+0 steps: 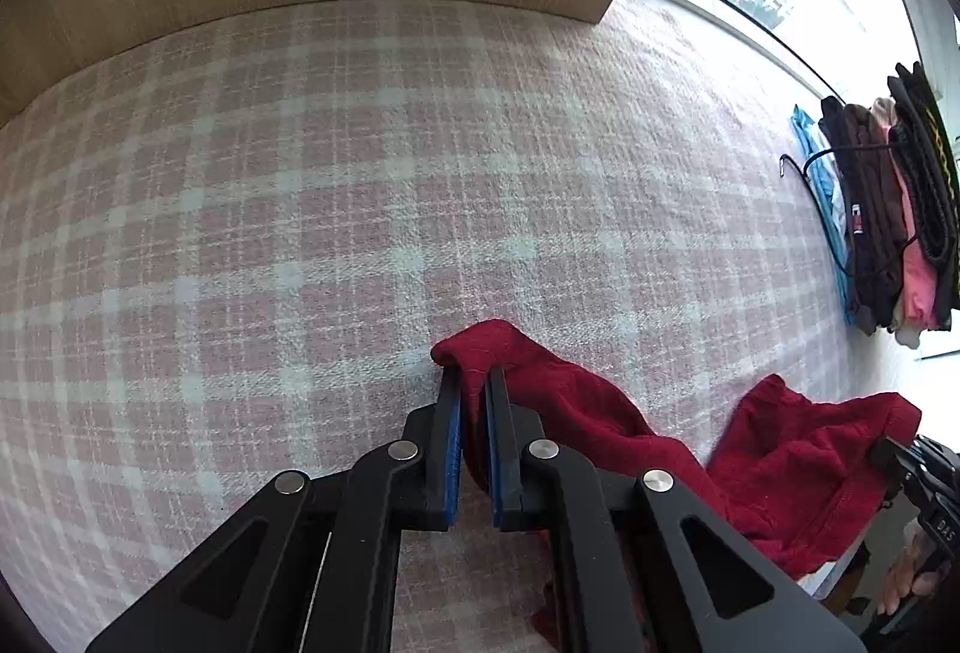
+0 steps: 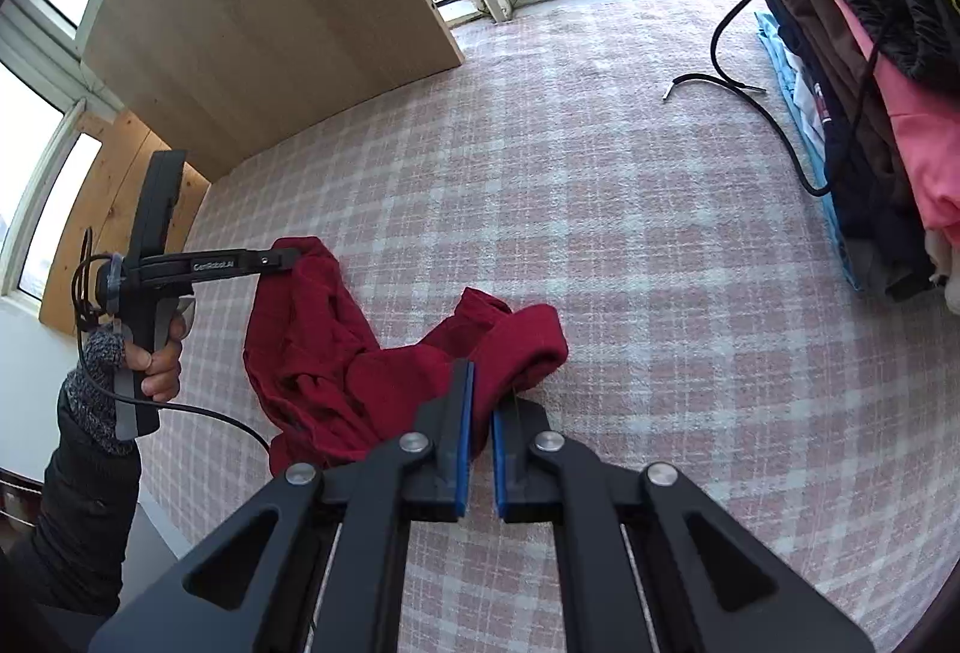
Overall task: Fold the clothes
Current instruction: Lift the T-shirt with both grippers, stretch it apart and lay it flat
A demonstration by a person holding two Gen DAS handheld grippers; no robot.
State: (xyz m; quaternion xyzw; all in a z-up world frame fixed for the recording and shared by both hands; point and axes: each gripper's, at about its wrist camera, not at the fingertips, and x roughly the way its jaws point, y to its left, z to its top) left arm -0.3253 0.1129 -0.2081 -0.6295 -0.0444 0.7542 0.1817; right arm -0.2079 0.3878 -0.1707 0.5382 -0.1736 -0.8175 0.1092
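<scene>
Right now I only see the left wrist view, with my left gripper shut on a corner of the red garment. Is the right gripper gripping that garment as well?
Observer: Yes. The right gripper is shut on a rolled edge of the red garment.
Operator: Is the cloth stretched tight between the two grippers?
Observer: No. Between the right gripper and the left gripper it sags in crumpled folds on the plaid cover.
</scene>
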